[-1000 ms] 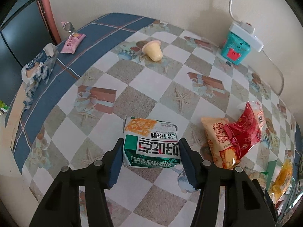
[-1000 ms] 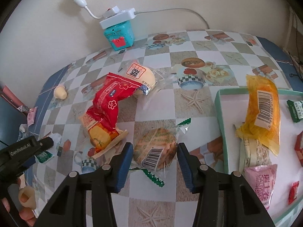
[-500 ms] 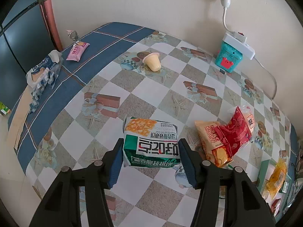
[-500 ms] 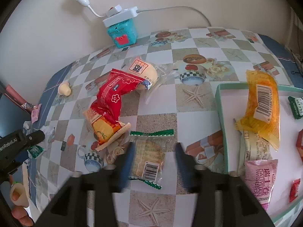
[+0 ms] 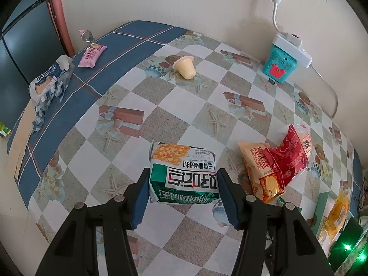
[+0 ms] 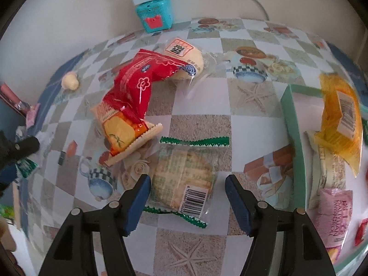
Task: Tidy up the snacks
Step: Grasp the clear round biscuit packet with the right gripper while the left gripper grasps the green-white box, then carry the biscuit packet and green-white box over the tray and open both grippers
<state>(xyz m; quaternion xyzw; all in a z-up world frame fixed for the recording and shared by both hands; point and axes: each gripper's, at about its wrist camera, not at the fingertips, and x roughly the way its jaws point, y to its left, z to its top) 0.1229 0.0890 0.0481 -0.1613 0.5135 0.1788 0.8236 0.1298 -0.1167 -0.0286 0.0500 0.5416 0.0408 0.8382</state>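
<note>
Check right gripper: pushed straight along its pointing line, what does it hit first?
Likely the clear-wrapped biscuit pack lying on the table between the right gripper jaws, which have just been opening; neither pad presses it. Depth is unclear.

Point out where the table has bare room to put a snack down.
Bare cloth lies between the pudding cup, the teal box and the green packet. It is crowded around the red bag and inside the tray.

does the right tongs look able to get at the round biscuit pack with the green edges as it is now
Probably yes. The right tongs, which have just been opening, stand open around the round biscuit pack, which lies flat on the tablecloth. Nothing covers it; the red snack bag lies clear of it.
</note>
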